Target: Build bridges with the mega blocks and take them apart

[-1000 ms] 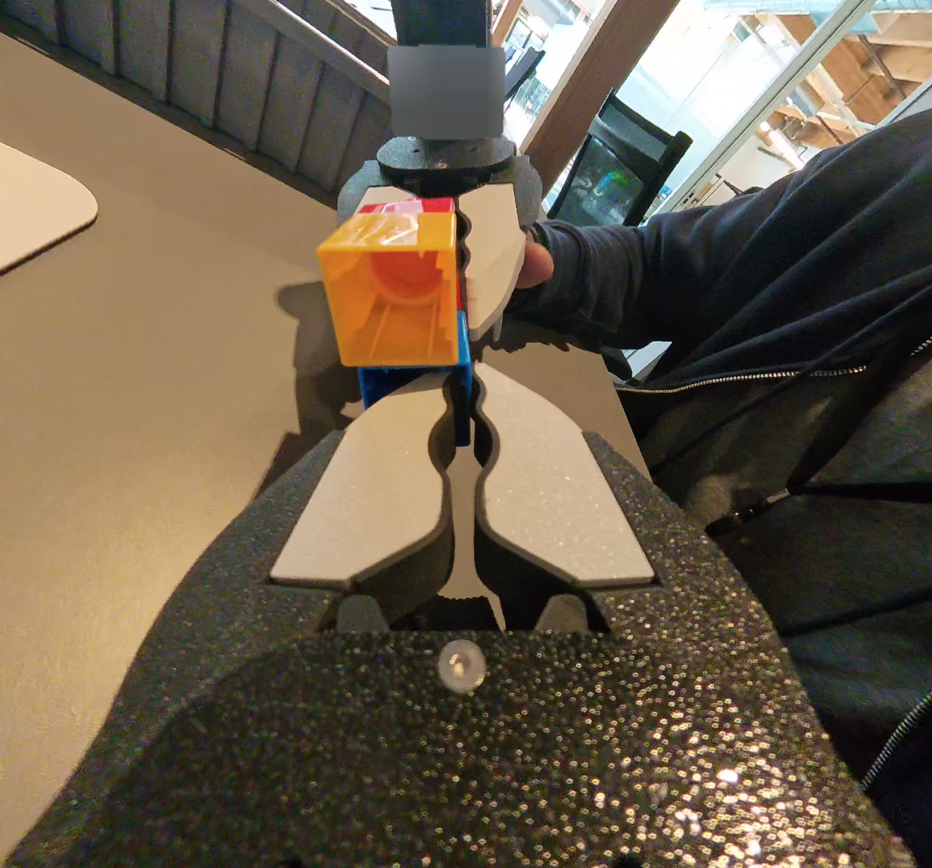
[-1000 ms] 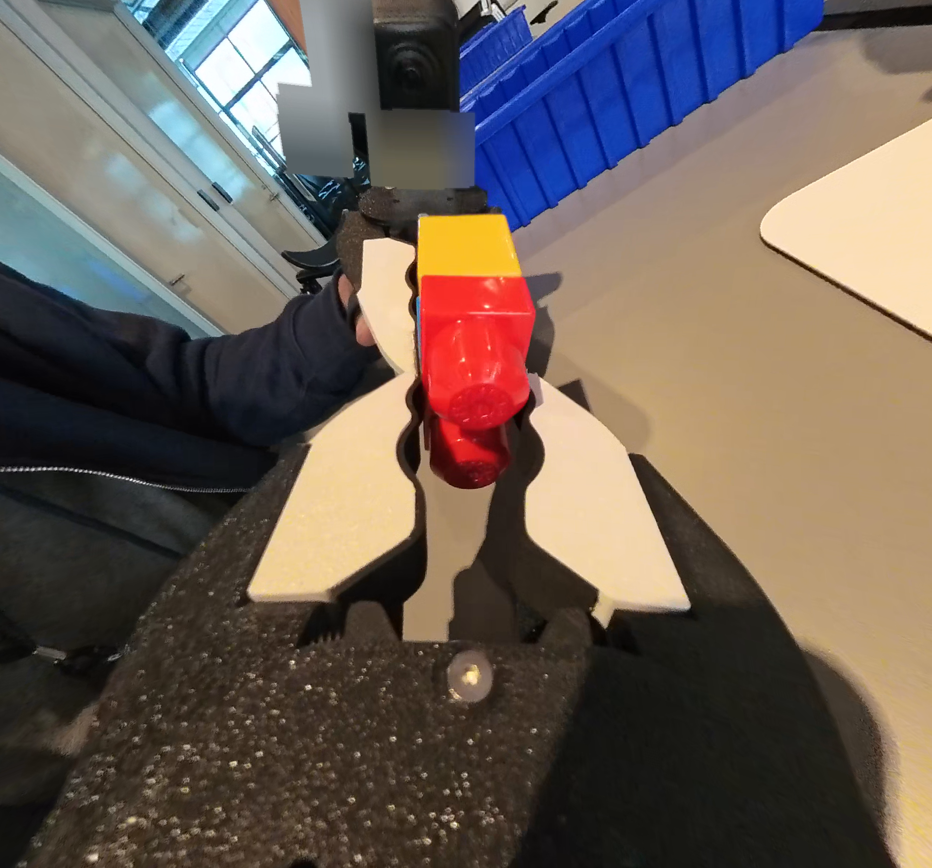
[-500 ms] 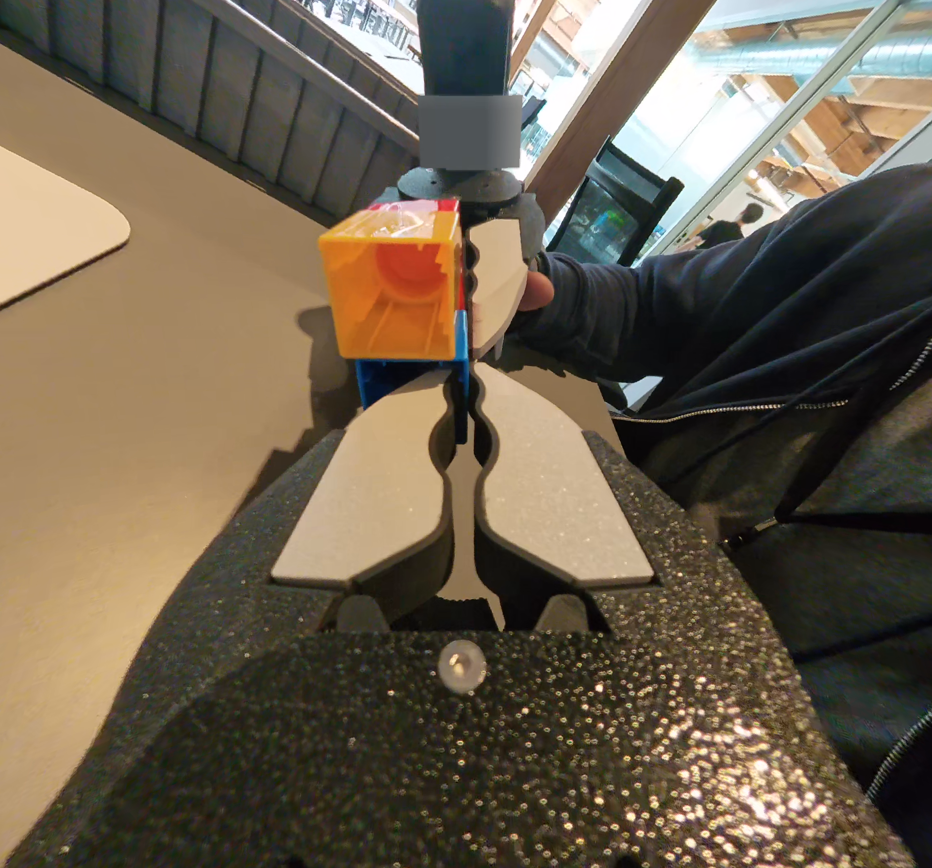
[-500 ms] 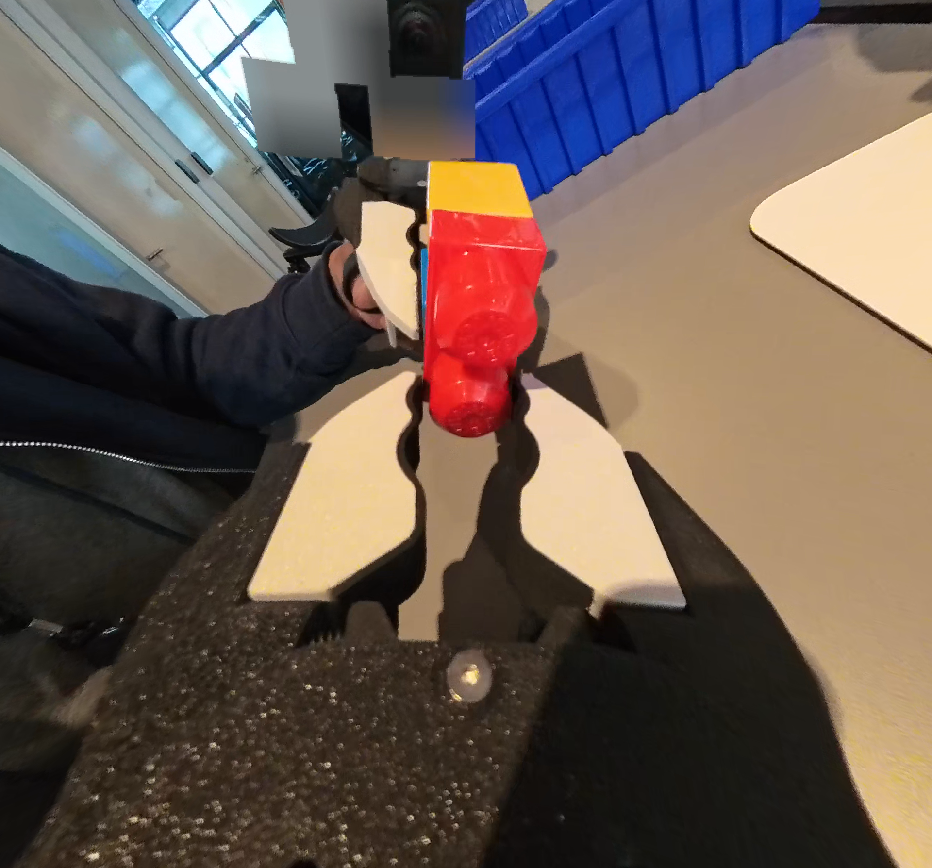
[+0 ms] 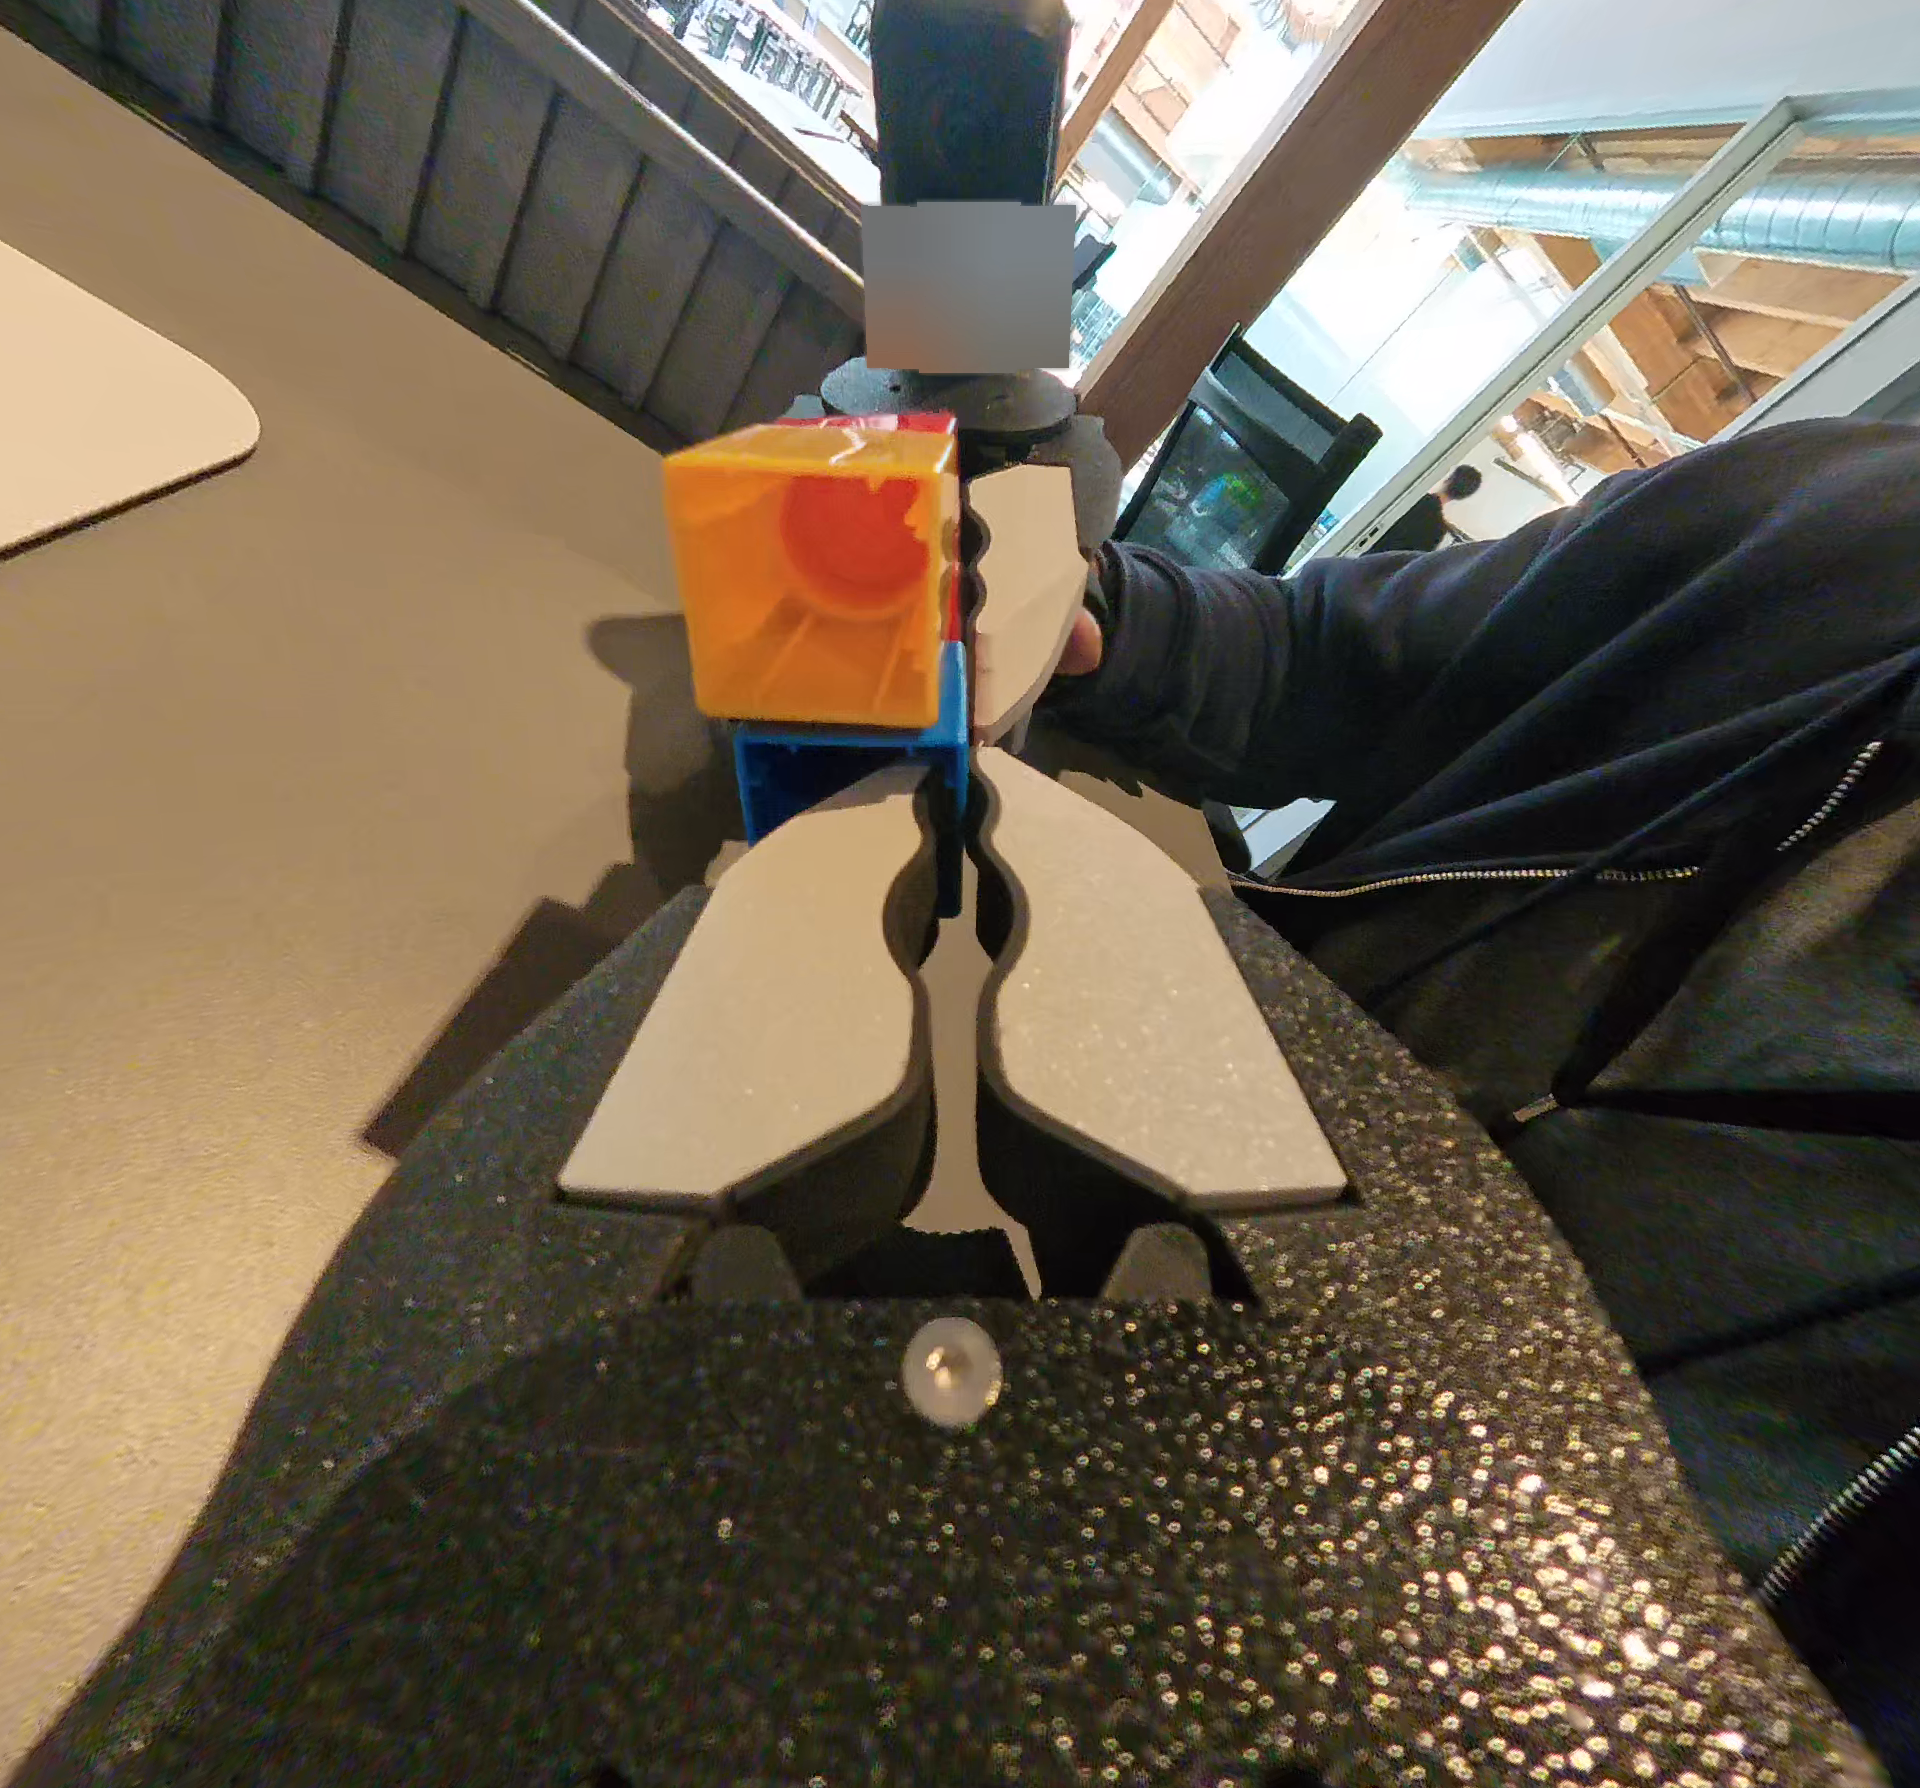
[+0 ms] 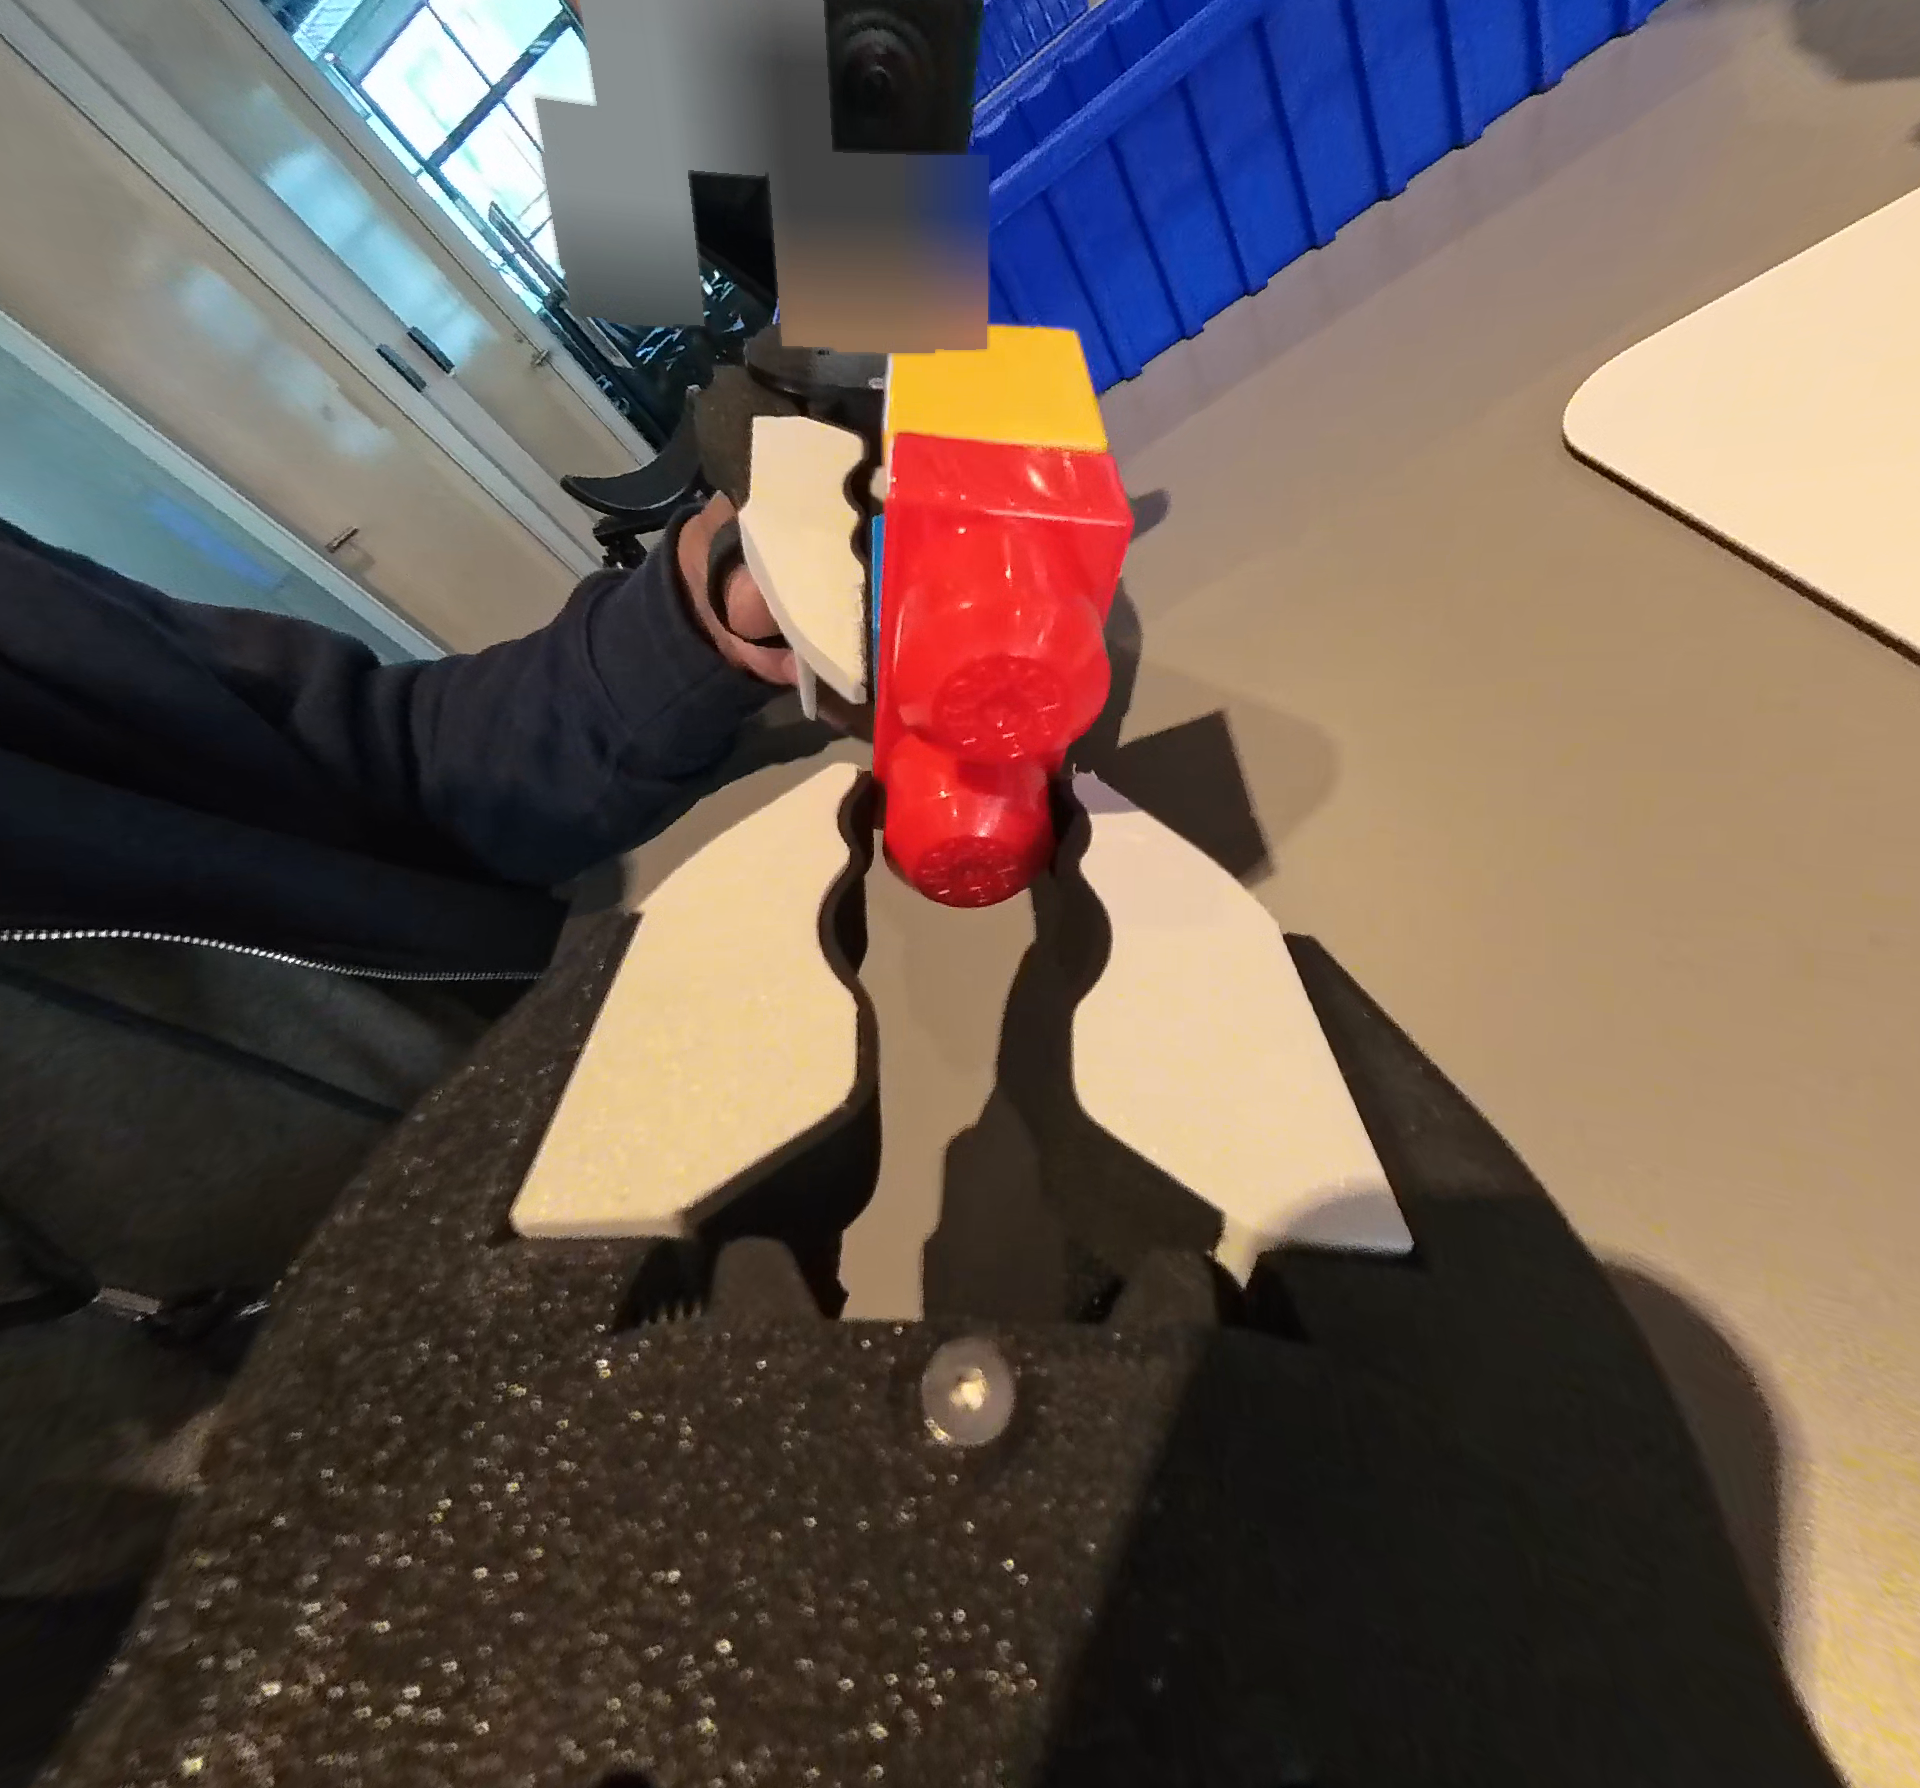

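Since the earlier frame, both grippers had drawn slightly apart above the grey tabletop (image 5: 312, 803). Left gripper (image 5: 961, 803) clenched the blue plastic block's (image 5: 831, 782) wall; right gripper (image 6: 961, 803) grasped the red two-stud block's (image 6: 987, 595) stud, yellow hollow block (image 5: 810, 595) attached

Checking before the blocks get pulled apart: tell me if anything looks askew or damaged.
Nothing looks damaged. The block stack is held in the air, tipped sideways: the yellow block shows its hollow underside, the red block points its studs at the right gripper. The left gripper pinches the blue block.
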### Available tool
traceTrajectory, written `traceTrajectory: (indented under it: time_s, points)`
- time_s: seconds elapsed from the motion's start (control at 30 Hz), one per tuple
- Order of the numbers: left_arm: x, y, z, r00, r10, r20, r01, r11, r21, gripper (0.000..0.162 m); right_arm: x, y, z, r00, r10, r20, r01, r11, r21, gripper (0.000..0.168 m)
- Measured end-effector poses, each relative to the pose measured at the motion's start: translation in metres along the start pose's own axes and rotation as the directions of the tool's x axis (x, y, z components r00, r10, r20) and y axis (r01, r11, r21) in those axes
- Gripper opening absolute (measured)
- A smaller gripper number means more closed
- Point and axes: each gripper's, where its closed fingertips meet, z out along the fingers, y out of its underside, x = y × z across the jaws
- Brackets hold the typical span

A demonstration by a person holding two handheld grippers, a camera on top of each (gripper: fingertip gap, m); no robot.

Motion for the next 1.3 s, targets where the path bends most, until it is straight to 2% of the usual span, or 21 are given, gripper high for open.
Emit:
traceTrajectory:
  time_s: [0.33,0.67,0.83,0.9,1.3]
  points:
    - [0.001,0.008,0.002,0.999,-0.035,-0.021,0.033,0.998,-0.053,0.001,-0.003,0.01,0.003,0.999,0.02,0.033,-0.018,0.997,-0.069,0.032]
    - [0.002,0.01,0.002,0.999,-0.03,-0.023,0.028,0.998,-0.06,0.001,-0.003,0.011,0.004,0.999,0.015,0.033,-0.012,0.997,-0.079,0.033]
    - [0.007,-0.002,0.001,0.999,-0.014,-0.048,0.015,1.0,0.017,0.001,-0.006,-0.003,0.003,1.0,-0.006,0.029,0.005,1.0,0.028,0.035]
    - [0.008,-0.006,0.002,0.998,-0.006,-0.058,0.009,0.999,0.046,0.001,-0.01,-0.005,0.003,0.998,0.002,0.055,-0.005,0.999,0.051,0.041]
    - [0.01,-0.003,0.005,0.998,0.013,-0.057,-0.012,1.0,0.029,0.001,-0.01,-0.008,0.001,0.998,0.02,0.062,-0.025,0.997,0.075,0.034]
